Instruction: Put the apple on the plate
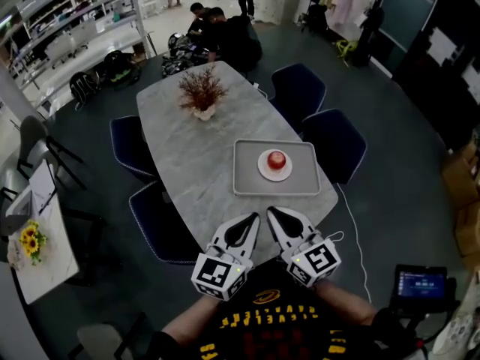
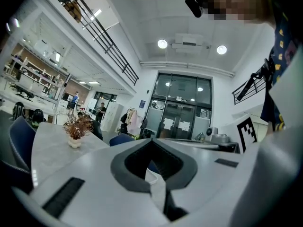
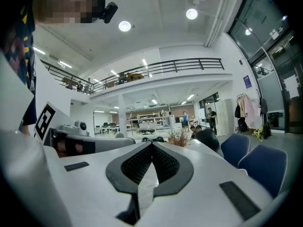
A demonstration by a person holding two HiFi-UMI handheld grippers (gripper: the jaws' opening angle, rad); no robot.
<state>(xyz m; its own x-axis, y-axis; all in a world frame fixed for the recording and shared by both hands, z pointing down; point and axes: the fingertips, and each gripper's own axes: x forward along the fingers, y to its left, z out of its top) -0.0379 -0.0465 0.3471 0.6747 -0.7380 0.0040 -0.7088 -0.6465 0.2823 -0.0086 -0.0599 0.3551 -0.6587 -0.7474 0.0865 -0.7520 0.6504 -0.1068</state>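
A red apple [image 1: 277,159] sits on a small white plate [image 1: 274,173], which lies in a grey tray [image 1: 247,178] near the close end of the long table. My left gripper [image 1: 254,216] and right gripper [image 1: 271,211] hover side by side at the table's near edge, short of the tray. Both have their tips together with nothing between them. In the left gripper view the left gripper [image 2: 152,140] is shut, its tips meeting. The right gripper [image 3: 151,144] looks the same in the right gripper view. Neither gripper view shows the apple.
A potted dried plant [image 1: 202,94] stands at the far end of the marble table [image 1: 195,156]. Blue chairs [image 1: 334,145] ring the table. People crouch on the floor beyond it [image 1: 225,36]. A side table with sunflowers [image 1: 30,240] is at the left.
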